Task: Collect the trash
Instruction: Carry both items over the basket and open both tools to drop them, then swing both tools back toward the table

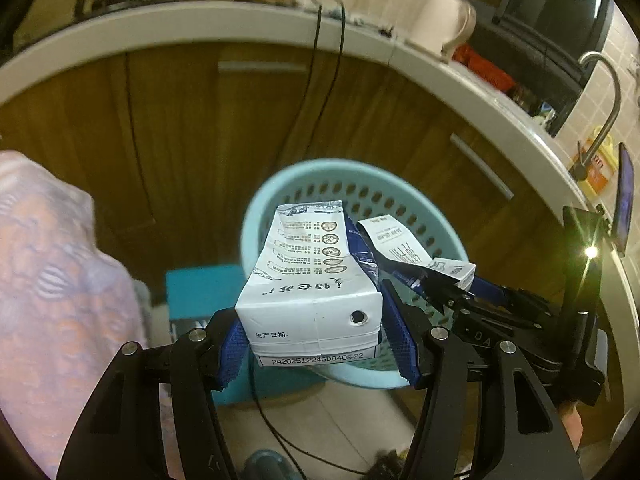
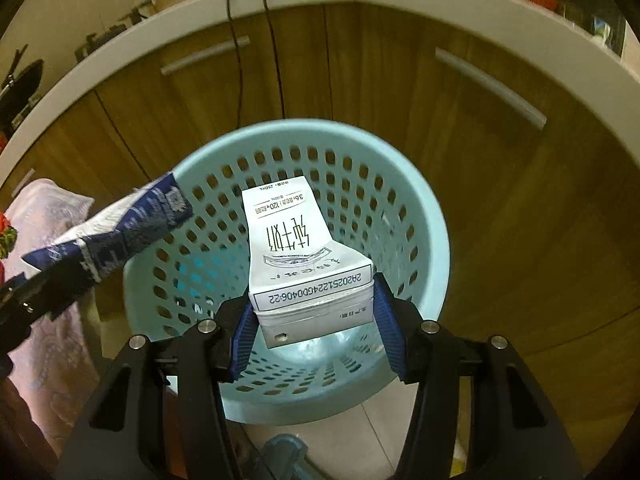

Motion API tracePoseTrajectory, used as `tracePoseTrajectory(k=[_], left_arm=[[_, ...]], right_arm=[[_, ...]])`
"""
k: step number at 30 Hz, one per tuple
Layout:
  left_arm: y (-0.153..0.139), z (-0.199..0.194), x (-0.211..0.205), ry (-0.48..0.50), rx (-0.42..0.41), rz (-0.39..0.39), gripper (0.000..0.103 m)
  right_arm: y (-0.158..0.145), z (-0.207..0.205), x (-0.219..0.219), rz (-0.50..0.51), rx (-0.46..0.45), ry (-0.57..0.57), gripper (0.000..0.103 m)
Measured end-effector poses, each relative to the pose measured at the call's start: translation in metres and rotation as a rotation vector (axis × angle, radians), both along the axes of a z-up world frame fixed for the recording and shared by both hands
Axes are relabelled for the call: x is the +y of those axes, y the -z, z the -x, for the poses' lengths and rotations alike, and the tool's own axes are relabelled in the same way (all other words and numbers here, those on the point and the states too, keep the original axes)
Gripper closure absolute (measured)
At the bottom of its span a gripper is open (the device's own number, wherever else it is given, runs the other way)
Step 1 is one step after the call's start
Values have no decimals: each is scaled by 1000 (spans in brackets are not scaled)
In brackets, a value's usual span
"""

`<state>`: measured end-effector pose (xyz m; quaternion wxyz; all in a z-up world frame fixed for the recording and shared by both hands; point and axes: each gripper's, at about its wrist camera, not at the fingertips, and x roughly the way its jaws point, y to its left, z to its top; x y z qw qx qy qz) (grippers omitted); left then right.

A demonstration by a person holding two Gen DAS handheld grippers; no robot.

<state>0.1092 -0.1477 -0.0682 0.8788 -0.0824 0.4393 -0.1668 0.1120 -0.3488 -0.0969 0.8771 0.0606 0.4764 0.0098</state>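
Note:
My left gripper (image 1: 318,340) is shut on a white and blue milk carton (image 1: 308,276), held above and in front of the light blue perforated basket (image 1: 420,216). My right gripper (image 2: 314,328) is shut on a second white milk carton (image 2: 296,248), held over the open mouth of the basket (image 2: 420,216). The right gripper with its carton also shows in the left wrist view (image 1: 448,280), over the basket. The left carton shows in the right wrist view (image 2: 120,232) at the basket's left rim.
Brown cabinet doors (image 2: 480,140) with metal handles stand behind the basket under a white counter (image 1: 200,20). A pink cloth (image 1: 52,280) hangs at the left. A blue box (image 1: 200,292) sits beside the basket. Black cables (image 1: 328,92) hang down the cabinets. A faucet (image 1: 608,100) is at right.

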Motion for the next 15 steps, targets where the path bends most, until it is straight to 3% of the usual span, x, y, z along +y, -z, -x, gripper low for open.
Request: tracePoseTrajectory(k=[4, 7, 15], left_arm=[[12, -7, -7, 19, 30, 4, 43], [13, -8, -6, 5, 36, -5, 31], [-2, 5, 8, -15, 13, -4, 31]], right_arm=[[8, 1, 2, -2, 26, -6, 52], [6, 1, 2, -15, 22, -9, 45], [-14, 6, 5, -20, -24, -24, 44]])
